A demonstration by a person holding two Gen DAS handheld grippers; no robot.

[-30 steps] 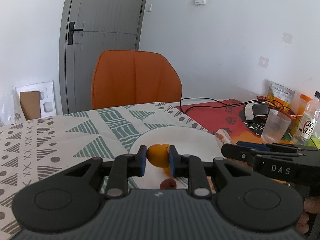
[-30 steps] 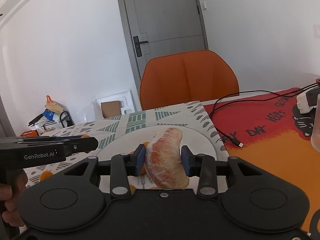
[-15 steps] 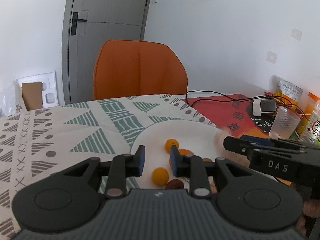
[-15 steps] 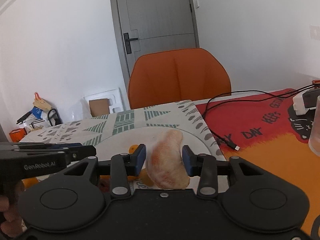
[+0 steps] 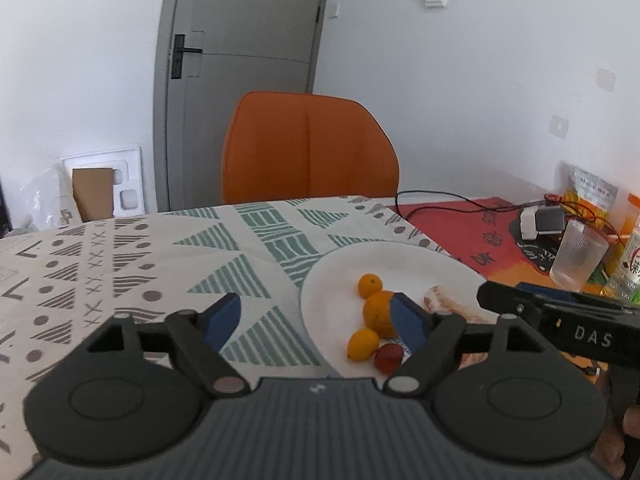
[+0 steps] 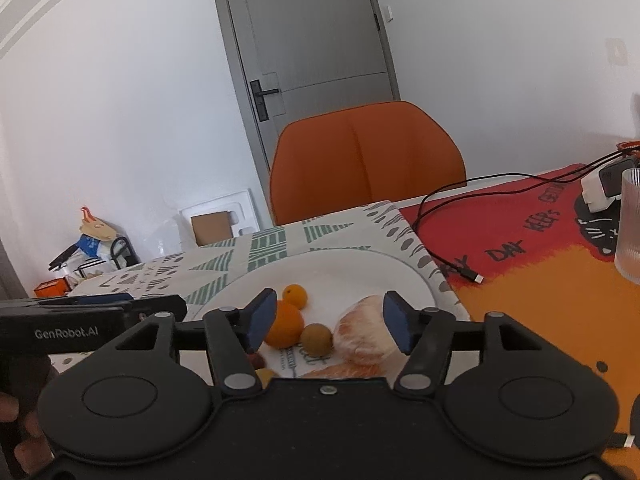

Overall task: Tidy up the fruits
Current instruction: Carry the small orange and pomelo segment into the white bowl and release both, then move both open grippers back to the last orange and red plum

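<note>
A white plate (image 5: 404, 258) (image 6: 360, 270) on the patterned cloth holds several fruits: a large orange (image 5: 378, 314) (image 6: 285, 324), a small orange (image 5: 370, 285) (image 6: 295, 295), a yellow kumquat (image 5: 362, 344), a dark red fruit (image 5: 388, 358), a brownish round fruit (image 6: 316, 339) and a peeled pomelo piece (image 6: 362, 334) (image 5: 438, 303). My left gripper (image 5: 316, 320) is open and empty, over the plate's left edge. My right gripper (image 6: 328, 322) is open and empty, jaws wide above the fruits, the pomelo piece lying just inside its right finger.
An orange chair (image 5: 310, 148) stands behind the table. A red and orange mat (image 6: 532, 240) lies to the right with a black cable (image 6: 448, 256), a ribbed glass (image 5: 578, 254), a charger (image 5: 540, 222) and bottles at the far right.
The left gripper let go of the orange onto the plate and opened wide. The right gripper let go of the pomelo piece, which now lies on the plate, and opened.
</note>
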